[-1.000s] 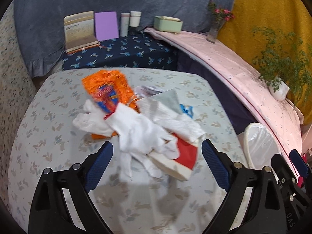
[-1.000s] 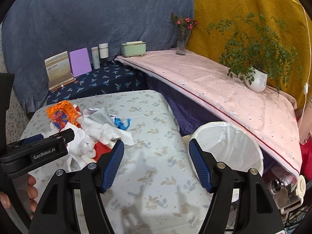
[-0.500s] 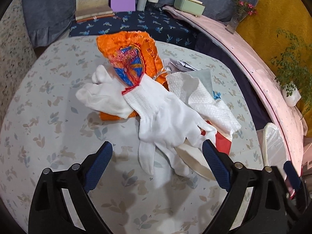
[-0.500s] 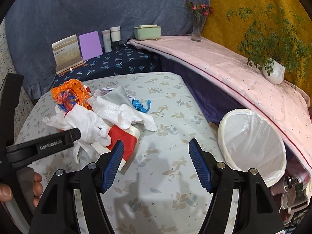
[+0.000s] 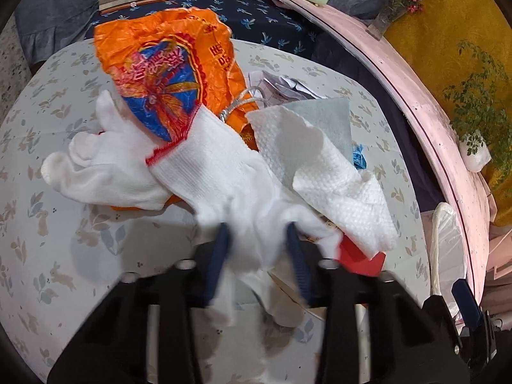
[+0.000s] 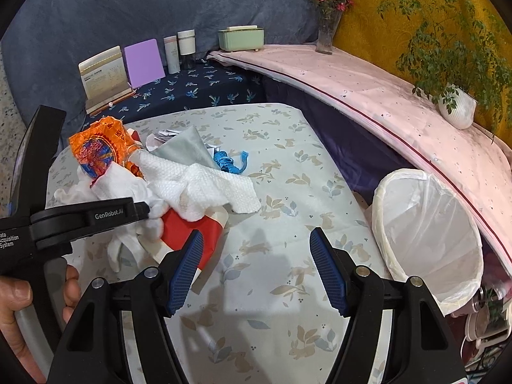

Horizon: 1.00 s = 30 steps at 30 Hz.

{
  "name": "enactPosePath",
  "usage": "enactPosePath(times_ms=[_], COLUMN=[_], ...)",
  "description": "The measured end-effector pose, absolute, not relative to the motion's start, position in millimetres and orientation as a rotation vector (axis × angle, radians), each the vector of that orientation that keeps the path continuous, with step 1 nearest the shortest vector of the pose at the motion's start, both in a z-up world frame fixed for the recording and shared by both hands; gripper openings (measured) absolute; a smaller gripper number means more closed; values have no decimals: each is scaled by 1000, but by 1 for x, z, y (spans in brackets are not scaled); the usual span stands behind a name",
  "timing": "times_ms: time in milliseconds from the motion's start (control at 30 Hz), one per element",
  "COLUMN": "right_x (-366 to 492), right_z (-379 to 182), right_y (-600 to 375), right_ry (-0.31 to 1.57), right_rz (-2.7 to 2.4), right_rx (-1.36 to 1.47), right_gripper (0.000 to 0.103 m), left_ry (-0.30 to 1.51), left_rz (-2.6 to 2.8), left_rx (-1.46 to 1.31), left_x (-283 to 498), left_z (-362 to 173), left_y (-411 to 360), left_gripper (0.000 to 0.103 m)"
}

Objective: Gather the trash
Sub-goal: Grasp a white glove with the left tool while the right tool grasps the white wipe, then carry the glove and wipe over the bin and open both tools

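Left wrist: left gripper (image 5: pixel 257 252), jaws just closing, pinched a white glove (image 5: pixel 230 185) lying over an orange wrapper (image 5: pixel 166 64); paper towel (image 5: pixel 320 172) beside, floral bench (image 5: pixel 48 224) below

Right wrist: right gripper (image 6: pixel 257 264) hung released above the bench; lined bin (image 6: pixel 428 220) stood right, potted plant (image 6: pixel 457 105) behind
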State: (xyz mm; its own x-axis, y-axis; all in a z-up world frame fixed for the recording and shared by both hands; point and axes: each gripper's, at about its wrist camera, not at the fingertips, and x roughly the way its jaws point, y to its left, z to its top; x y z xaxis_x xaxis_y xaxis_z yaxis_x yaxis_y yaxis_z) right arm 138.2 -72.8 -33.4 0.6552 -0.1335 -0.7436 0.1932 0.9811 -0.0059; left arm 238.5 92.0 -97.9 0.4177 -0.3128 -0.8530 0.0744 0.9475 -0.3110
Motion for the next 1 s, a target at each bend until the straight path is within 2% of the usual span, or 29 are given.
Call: enactPosePath(times_ms=[33,133,500,600,900,1000], right_x=[139,142,168,180,206,209], right_z=[-34,-32,-29,-33,-61,-66], right_y=[-72,-69,-52,-46,-37,-37], right_ry=[837,836,837,853,914,928], right_rz=[-184,-176,-99,-82,-72,-78], right_rx=[73,71,115,121,108,98], right_gripper=[66,66,63,57,49,37], left_ry=[1118,1097,992,978,992,997], left_rz=[-252,-255,-245,-243,-233,-236], left_rx=[-241,-247,-237,-242,-235,-230], left_x=[238,232,209,208,212,213], left_z=[-98,-92,-51,-46,-54,-56], left_y=[93,100,131,137,143,141], left_gripper=[17,13,12,12,12,12])
